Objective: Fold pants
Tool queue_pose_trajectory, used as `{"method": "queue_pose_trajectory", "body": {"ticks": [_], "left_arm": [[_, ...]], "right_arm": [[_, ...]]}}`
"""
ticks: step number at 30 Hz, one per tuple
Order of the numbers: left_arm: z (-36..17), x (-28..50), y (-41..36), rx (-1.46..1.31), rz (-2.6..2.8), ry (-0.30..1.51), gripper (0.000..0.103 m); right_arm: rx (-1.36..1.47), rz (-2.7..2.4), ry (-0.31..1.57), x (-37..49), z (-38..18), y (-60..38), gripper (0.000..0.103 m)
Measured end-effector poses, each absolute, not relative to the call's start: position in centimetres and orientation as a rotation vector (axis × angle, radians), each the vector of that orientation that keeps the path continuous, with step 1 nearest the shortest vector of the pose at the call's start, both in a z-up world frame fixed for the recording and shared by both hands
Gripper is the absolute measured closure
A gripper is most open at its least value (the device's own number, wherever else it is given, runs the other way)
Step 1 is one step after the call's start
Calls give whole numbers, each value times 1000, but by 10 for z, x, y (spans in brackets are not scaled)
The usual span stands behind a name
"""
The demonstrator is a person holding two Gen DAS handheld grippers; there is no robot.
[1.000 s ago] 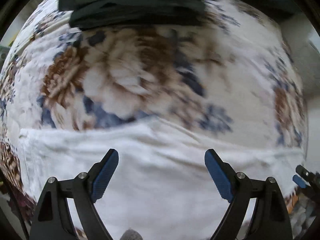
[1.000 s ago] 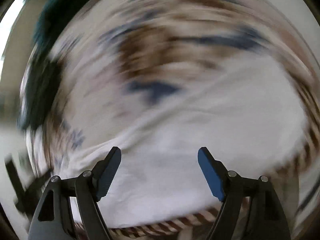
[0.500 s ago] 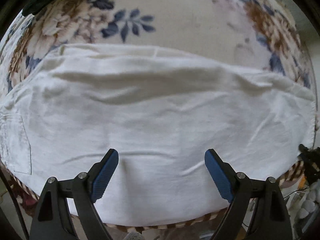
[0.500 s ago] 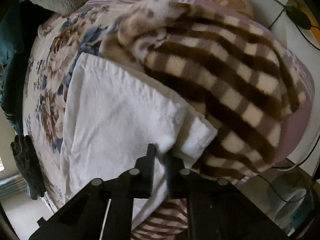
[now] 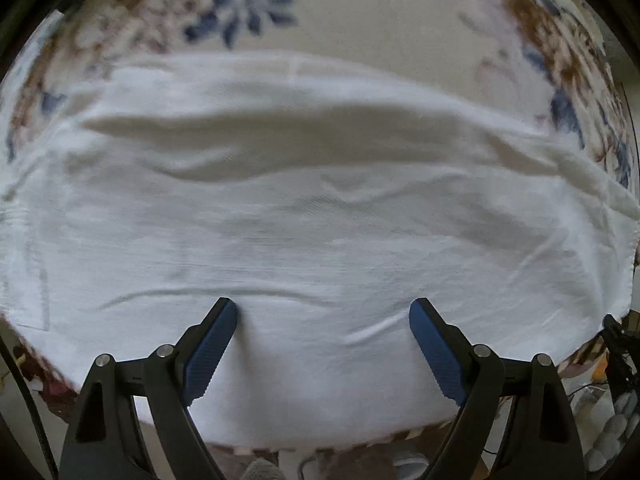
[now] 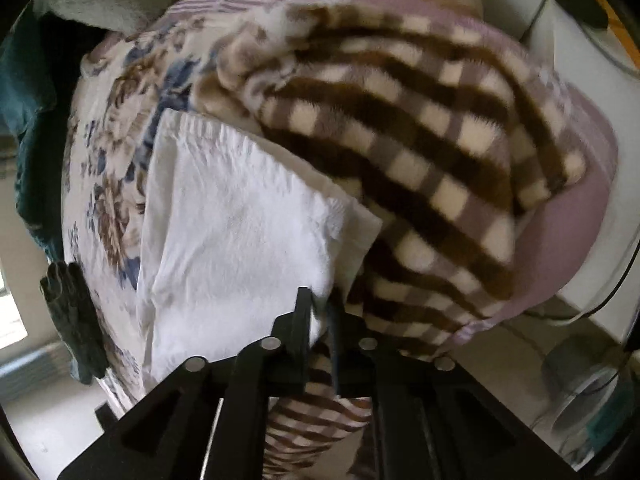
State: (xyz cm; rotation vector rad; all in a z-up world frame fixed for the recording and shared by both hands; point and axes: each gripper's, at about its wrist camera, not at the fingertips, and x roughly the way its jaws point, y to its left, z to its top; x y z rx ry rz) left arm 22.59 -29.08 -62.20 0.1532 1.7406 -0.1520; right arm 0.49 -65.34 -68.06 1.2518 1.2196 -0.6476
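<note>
White pants (image 5: 320,208) lie spread flat on a floral blanket (image 5: 380,12), filling most of the left wrist view. My left gripper (image 5: 323,316) is open, its blue pads just above the near part of the pants, holding nothing. In the right wrist view the pants (image 6: 240,232) lie as a long white strip, waistband end toward me. My right gripper (image 6: 318,308) is shut on the near corner of the pants at the bed's edge.
A brown and cream checked blanket (image 6: 420,152) is bunched right beside the pants. Dark green clothes (image 6: 24,92) lie at the far left of the bed. The bed edge and floor (image 6: 520,360) are close below my right gripper. The left gripper shows as a dark shape (image 6: 74,316).
The left gripper has moved in closer over the pants. The right gripper swung to the waistband corner, closed on it half a second ago, and stays shut there.
</note>
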Motion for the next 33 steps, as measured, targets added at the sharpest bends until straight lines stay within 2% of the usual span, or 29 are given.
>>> {"method": "queue_pose_trajectory", "body": {"ticks": [1,2,3,8,9,12,14,19,26,29,31,33], "left_arm": [[-633,227,-290,157,-149,1737,6],[-638,228,-289,143,-150,1731,2],[-643,229,-288,126,-152,1725,0],[-653,233,-288,99,-134,1724,0],[-654,234,-289,101,-133,1724,0],[-659,236,-290,101,-127,1724,0],[-656,238,-283,105,-122,1749,0],[-660,250,-284,97,-122,1775,0],[-663,261,-283,98,-128,1772,0],[-665,260,-277,99,-131,1785,0],[-658,257,-279,97,-133,1797,0],[-659,262,-283,96,-133,1804,0]], "right_arm": [[1234,-658,1226,2,-679,-653,71],[1220,-673,1234,1,-681,-652,52],[1224,-672,1224,-1,-684,-652,45],[1309,-604,1105,-3,-701,-653,46],[1299,-593,1044,-2,-697,-653,53],[1279,-566,980,3,-689,-650,56],[1263,-568,957,8,-688,-646,56],[1232,-585,882,2,-672,-638,64],[1114,-674,864,-4,-645,-629,65],[1167,-702,838,-7,-654,-634,65],[1221,-686,899,-2,-677,-639,64],[1329,-661,880,-2,-702,-643,64]]}}
